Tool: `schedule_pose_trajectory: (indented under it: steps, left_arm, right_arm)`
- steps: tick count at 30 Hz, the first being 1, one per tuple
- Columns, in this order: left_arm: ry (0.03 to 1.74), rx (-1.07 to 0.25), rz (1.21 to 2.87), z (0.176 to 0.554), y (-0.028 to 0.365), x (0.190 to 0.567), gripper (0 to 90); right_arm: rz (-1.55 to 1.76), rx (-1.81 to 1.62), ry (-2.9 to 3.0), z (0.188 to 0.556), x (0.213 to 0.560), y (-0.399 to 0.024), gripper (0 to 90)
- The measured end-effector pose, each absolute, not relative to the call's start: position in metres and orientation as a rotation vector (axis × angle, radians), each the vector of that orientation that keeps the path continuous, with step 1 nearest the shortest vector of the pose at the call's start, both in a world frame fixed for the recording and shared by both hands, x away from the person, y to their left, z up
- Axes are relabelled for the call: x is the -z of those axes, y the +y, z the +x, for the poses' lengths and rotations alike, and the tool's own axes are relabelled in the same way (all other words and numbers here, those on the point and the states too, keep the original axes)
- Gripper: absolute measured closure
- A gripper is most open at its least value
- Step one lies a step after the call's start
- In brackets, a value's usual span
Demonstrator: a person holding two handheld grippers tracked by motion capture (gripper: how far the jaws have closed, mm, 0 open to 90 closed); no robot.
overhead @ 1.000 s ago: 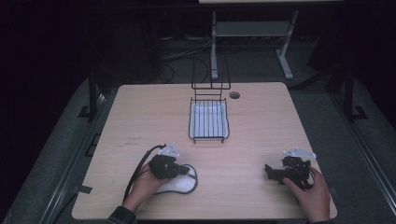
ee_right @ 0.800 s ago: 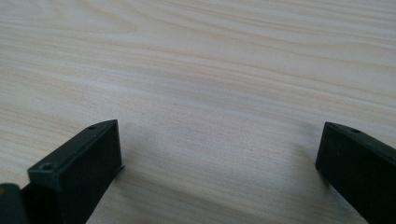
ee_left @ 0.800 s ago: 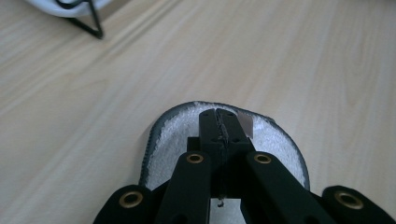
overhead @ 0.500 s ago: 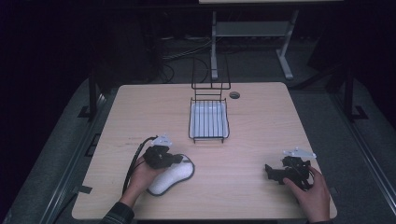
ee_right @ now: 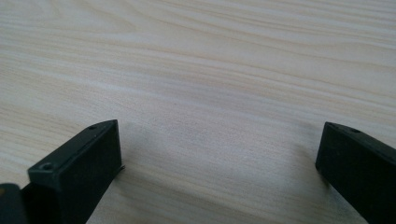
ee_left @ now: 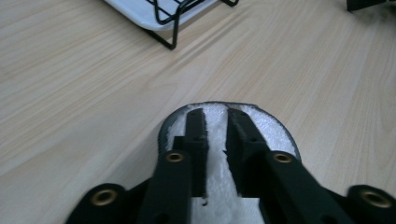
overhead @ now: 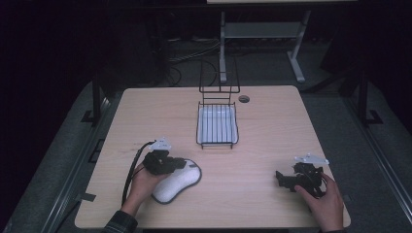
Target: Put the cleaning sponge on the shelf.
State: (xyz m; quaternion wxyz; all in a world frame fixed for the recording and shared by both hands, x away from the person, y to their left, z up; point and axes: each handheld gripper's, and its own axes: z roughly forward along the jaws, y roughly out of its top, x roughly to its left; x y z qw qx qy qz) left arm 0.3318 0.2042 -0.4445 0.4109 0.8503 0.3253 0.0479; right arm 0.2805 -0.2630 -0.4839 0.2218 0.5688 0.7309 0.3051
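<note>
Swung rightward since a moment ago, left gripper (ee_left: 215, 140) nearly closed, pinching soft, light white fleecy dark-rimmed insole (overhead: 179, 182), best held mid-pad; right gripper (ee_right: 219, 154) wide open, empty.

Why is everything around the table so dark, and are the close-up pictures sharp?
High view: light falls on the table alone; the floor and stands behind sink into shadow. Left gripper view: the wood grain is sharp, while the white pad is overexposed. Right gripper view: the jaws cast soft shadows and look slightly blurred.
</note>
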Motion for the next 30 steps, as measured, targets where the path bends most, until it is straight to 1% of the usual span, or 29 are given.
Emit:
schedule_pose_trajectory:
  steps: [6, 9, 11, 13, 14, 15, 16, 17, 18, 21, 22, 24, 30]
  left_arm:
    - [0.878, -0.151, 2.109, 0.325, 0.223, 0.44, 58.8]
    - [0.886, -0.16, 2.095, 0.323, 0.228, 0.439, 56.3]
    - [0.897, -0.16, 2.084, 0.319, 0.234, 0.438, 51.0]
    - [0.897, -0.157, 2.089, 0.318, 0.235, 0.437, 46.9]
    - [0.899, -0.157, 2.087, 0.316, 0.236, 0.437, 46.9]
    - [0.905, -0.161, 2.086, 0.314, 0.237, 0.437, 45.0]
    - [0.91, -0.162, 2.085, 0.312, 0.238, 0.438, 40.8]
    - [0.91, -0.162, 2.085, 0.312, 0.238, 0.438, 38.6]
    - [0.913, -0.16, 2.085, 0.311, 0.239, 0.439, 38.6]
    - [0.916, -0.171, 2.11, 0.308, 0.238, 0.442, 31.7]
    - [0.915, -0.171, 2.121, 0.307, 0.238, 0.444, 27.5]
    - [0.919, -0.164, 2.125, 0.305, 0.237, 0.446, 24.8]
    - [0.911, -0.152, 2.145, 0.302, 0.232, 0.452, 21.8]
  right_arm:
    - [1.572, -0.843, 2.02, 0.28, 0.484, -0.263, 0.0]
    - [1.572, -0.843, 2.02, 0.28, 0.484, -0.263, 0.0]
    - [1.572, -0.843, 2.019, 0.28, 0.484, -0.263, 0.0]
    - [1.572, -0.843, 2.02, 0.28, 0.484, -0.263, 0.0]
    - [1.572, -0.843, 2.02, 0.28, 0.484, -0.263, 0.0]
    - [1.572, -0.843, 2.019, 0.28, 0.484, -0.263, 0.0]
    - [1.572, -0.843, 2.02, 0.28, 0.484, -0.263, 0.0]
    - [1.572, -0.843, 2.02, 0.28, 0.484, -0.263, 0.0]
    - [1.572, -0.843, 2.019, 0.28, 0.484, -0.263, 0.0]
    - [1.572, -0.843, 2.02, 0.28, 0.484, -0.263, 0.0]
    - [1.572, -0.843, 2.02, 0.28, 0.484, -0.263, 0.0]
    - [1.572, -0.843, 2.02, 0.28, 0.484, -0.263, 0.0]
    - [1.572, -0.843, 2.019, 0.28, 0.484, -0.263, 0.0]
